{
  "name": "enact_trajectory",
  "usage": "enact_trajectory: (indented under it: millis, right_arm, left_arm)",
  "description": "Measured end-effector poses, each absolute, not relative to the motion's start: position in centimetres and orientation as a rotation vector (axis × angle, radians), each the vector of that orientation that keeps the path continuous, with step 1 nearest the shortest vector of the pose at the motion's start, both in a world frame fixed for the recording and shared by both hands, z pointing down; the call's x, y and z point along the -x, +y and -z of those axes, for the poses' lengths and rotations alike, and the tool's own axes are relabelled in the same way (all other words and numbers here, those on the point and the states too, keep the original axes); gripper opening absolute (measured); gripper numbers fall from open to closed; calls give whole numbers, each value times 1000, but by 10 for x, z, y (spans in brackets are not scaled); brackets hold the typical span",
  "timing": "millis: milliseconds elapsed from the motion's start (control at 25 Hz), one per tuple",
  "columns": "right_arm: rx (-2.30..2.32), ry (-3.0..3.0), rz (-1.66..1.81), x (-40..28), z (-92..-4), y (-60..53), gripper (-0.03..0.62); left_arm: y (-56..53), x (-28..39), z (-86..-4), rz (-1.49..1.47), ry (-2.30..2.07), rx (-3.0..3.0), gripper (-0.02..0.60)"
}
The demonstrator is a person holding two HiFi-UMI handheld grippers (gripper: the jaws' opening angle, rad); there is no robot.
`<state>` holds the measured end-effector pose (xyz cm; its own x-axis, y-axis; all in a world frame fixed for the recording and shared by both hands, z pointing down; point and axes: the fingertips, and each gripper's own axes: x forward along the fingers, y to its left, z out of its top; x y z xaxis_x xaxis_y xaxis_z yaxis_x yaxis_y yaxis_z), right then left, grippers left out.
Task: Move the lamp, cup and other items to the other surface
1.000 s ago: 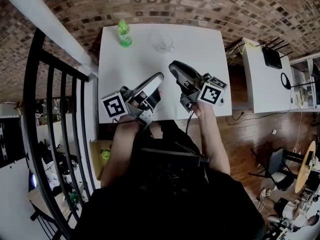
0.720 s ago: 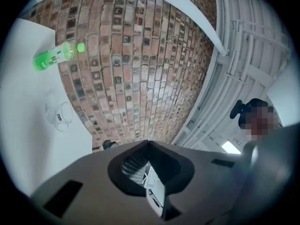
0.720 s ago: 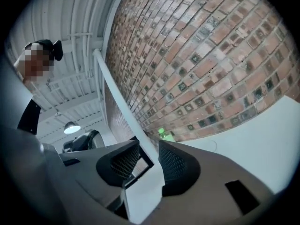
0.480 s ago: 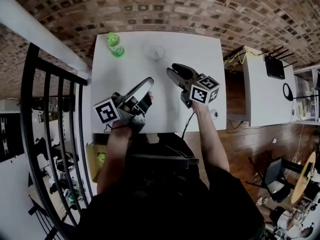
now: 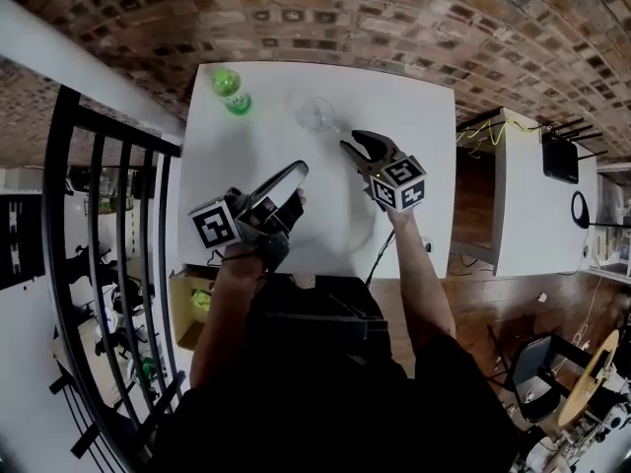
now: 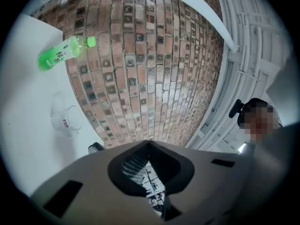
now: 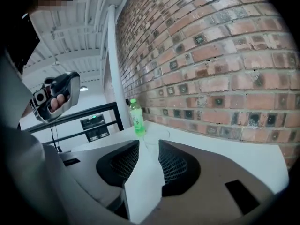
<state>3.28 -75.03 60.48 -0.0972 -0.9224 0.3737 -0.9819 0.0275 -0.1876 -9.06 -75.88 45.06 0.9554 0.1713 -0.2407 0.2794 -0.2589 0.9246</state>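
The right hand-held gripper (image 5: 357, 142) hangs empty with its jaws parted, aimed at the clear cup (image 5: 315, 113) just past its tips near the table's (image 5: 414, 97) far edge, probably to straddle it. The left hand-held gripper (image 5: 296, 168) is clenched on nothing and lies nearer the near edge, out of the way. A green bottle (image 5: 230, 91) stands at the far left corner. The right half is bare, giving open room toward the second table (image 5: 523, 195).

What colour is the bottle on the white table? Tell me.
The bottle is bright green, cap included; clearest in the left gripper view.
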Motion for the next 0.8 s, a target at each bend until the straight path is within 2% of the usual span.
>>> enact_trajectory:
  millis: [440,800]
  right_arm:
    - [-1810,-2059,-492,-48,-666,-784,156]
    - [-1694,-2055,-422,-46,-683,-806,153]
  left_arm:
    - [-778,83,-471,103,217,-1846,3]
    - [-784,84,-482,102,148,-1852,3]
